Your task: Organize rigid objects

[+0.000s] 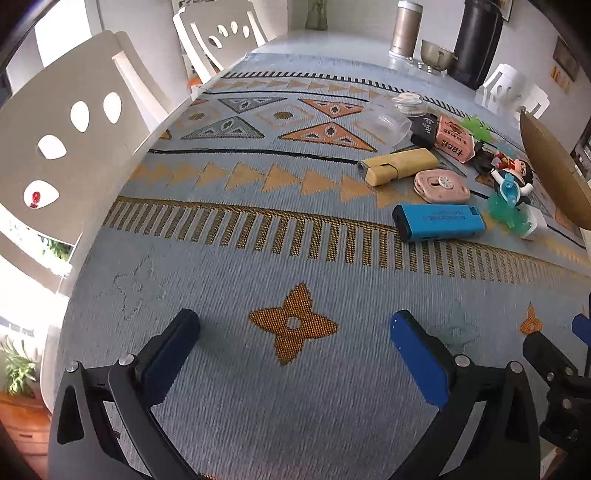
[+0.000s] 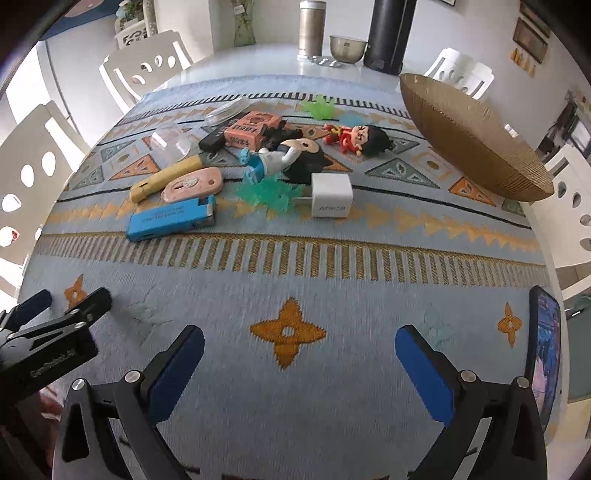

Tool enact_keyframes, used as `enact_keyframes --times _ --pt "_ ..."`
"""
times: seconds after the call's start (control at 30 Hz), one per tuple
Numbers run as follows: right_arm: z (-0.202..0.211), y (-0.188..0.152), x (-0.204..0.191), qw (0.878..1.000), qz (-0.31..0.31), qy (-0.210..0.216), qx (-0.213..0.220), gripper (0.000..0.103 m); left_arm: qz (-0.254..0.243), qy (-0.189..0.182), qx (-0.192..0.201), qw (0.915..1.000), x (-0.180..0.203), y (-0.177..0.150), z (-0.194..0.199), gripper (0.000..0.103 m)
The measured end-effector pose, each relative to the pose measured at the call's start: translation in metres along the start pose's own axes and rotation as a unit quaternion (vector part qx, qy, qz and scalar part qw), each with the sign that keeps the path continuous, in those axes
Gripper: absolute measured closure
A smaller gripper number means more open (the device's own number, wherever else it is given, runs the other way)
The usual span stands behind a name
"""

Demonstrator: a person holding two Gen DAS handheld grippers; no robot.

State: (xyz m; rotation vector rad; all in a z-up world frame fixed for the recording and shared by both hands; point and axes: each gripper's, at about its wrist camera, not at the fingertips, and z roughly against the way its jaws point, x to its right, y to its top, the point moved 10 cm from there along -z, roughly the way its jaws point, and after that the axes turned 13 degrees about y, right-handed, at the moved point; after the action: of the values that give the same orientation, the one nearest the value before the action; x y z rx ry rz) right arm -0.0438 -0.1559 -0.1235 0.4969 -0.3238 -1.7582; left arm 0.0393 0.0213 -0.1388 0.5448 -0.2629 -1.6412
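A pile of small rigid objects lies on the patterned cloth: a blue box point(image 2: 171, 218) point(image 1: 439, 222), a yellow tool point(image 2: 166, 177) point(image 1: 397, 165), a pink oval case point(image 2: 194, 184) point(image 1: 441, 185), a white Anker charger point(image 2: 330, 195), an orange carton point(image 2: 251, 129) point(image 1: 452, 138), a red doll point(image 2: 356, 138) and clear plastic lids point(image 1: 386, 120). A brown woven bowl point(image 2: 469, 140) point(image 1: 550, 166) stands to the right. My left gripper point(image 1: 293, 332) and right gripper point(image 2: 299, 341) are both open and empty, low over the cloth in front of the pile.
A phone point(image 2: 543, 350) lies at the right table edge. A metal canister point(image 2: 311, 29), a metal bowl point(image 2: 347, 48) and a black bottle point(image 2: 388, 35) stand at the far end. White chairs point(image 1: 74, 122) surround the table.
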Motion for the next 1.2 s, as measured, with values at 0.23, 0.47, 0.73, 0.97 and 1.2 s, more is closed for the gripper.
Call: enact_keyframes --times 0.23,0.47,0.73,0.97,1.2 --pt "0.020 -0.003 -0.003 1.000 0.007 0.008 -0.010 0.000 -0.032 -0.012 -0.035 0.9988 0.007 -0.006 0.008 0.000" --pt "0.045 0.002 0.005 0.999 0.013 -0.020 -0.025 0.000 -0.052 -0.012 -0.043 0.9976 0.014 -0.003 0.031 0.001" --pt "0.088 0.032 0.005 1.000 0.010 -0.008 -0.004 0.000 -0.063 -0.025 -0.010 0.9977 0.012 0.031 0.088 0.001" --pt "0.108 0.031 0.019 1.000 0.000 0.014 -0.003 0.000 -0.064 -0.021 -0.011 0.9977 0.002 0.037 0.119 0.001" --pt "0.105 0.024 0.061 0.998 -0.053 0.010 -0.025 0.000 -0.075 -0.003 -0.032 0.9966 -0.003 0.037 0.110 0.001"
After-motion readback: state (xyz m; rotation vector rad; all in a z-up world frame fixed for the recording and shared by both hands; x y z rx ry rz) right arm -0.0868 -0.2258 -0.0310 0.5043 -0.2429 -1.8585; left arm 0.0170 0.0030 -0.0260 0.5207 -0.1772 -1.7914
